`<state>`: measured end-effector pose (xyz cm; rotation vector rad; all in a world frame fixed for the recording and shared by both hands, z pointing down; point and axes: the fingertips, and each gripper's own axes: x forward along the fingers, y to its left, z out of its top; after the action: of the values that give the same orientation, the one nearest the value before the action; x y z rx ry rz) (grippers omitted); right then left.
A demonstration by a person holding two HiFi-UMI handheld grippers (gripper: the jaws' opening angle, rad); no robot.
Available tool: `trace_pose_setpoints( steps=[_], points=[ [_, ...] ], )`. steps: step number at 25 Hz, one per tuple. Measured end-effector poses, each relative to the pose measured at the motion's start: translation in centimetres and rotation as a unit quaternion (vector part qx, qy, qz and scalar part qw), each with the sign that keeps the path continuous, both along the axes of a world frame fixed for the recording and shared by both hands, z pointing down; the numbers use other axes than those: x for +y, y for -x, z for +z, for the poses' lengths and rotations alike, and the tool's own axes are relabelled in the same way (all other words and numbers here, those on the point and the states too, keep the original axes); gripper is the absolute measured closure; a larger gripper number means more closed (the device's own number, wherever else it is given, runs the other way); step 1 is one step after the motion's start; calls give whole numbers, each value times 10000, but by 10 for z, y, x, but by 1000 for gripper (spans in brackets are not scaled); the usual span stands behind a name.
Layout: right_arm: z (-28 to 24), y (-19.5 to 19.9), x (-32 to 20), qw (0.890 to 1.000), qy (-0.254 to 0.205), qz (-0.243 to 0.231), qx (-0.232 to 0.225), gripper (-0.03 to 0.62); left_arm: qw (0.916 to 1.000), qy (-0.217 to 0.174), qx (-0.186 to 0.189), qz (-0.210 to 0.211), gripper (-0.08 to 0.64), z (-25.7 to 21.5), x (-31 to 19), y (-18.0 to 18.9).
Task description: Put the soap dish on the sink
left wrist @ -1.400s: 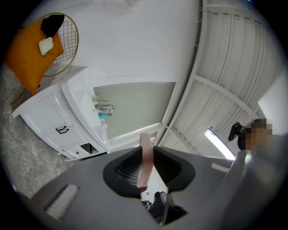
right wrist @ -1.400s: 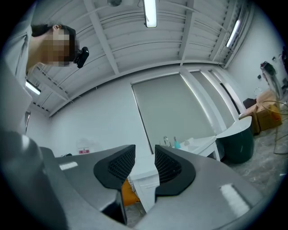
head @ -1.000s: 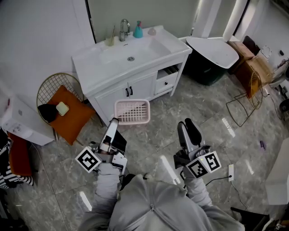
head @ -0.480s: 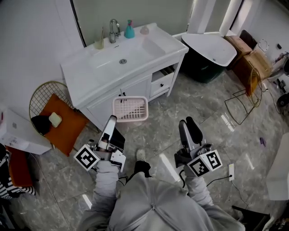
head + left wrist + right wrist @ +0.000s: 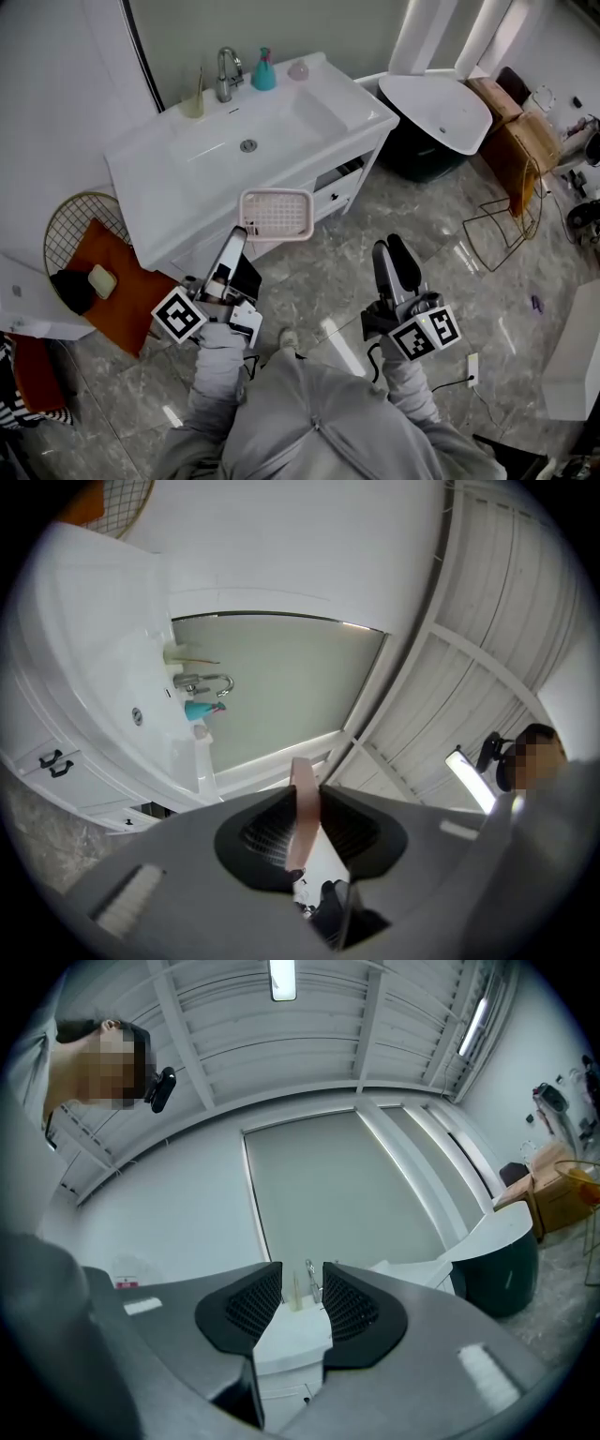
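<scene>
"Starting nearest: what is gripped, and by which gripper?"

"The soap dish [image 5: 277, 214] is pinched by its near rim in the left gripper [image 5: 236, 240], whose jaws are pressed together on the thin pink edge. The right gripper [image 5: 387, 251] is held off to the right with its jaws parted, and nothing is caught between them."

"Where is the dish placed just now?"

"It is carried in the air and is seen against the near front edge of the sink [image 5: 150, 192]. It is not yet set down on the white top."

"How is it expected to handle?"

"It is judged to be light and stiff, being slotted plastic with thin walls. As it is held by one edge only, it could easily be tipped or swung. A firm hold on the rim is thought best, since little is offered by the slotted floor. Breakage is judged unlikely, though it might be slid about on the smooth top."

"What is counted, near to far?"

"Two grippers and one soap dish are counted. To the left, one wire chair [image 5: 66, 220] with one orange cushion [image 5: 127, 300] is seen. Farther off, one sink with one drain [image 5: 248, 145] is counted. Along its far rim, one cup [image 5: 193, 103], one tap [image 5: 225, 73], one teal bottle [image 5: 263, 71] and one small pale object [image 5: 298, 69] are counted; the last cannot be made out."
</scene>
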<state>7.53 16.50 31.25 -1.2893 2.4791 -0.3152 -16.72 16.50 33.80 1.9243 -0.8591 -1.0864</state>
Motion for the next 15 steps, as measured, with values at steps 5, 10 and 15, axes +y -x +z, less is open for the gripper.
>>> trace_pose_setpoints(
  steps=[5,10,15],
  points=[
    [5,11,-43,9999,94,70,-26,476,9999,50,-45,97,423,3,-54,8],
    [13,4,-86,9996,184,204,-53,476,9997,151,-65,165,423,12,-103,6],
    [20,-4,-141,9995,230,161,-116,476,9996,246,-76,78,423,21,-152,0]
  ],
)
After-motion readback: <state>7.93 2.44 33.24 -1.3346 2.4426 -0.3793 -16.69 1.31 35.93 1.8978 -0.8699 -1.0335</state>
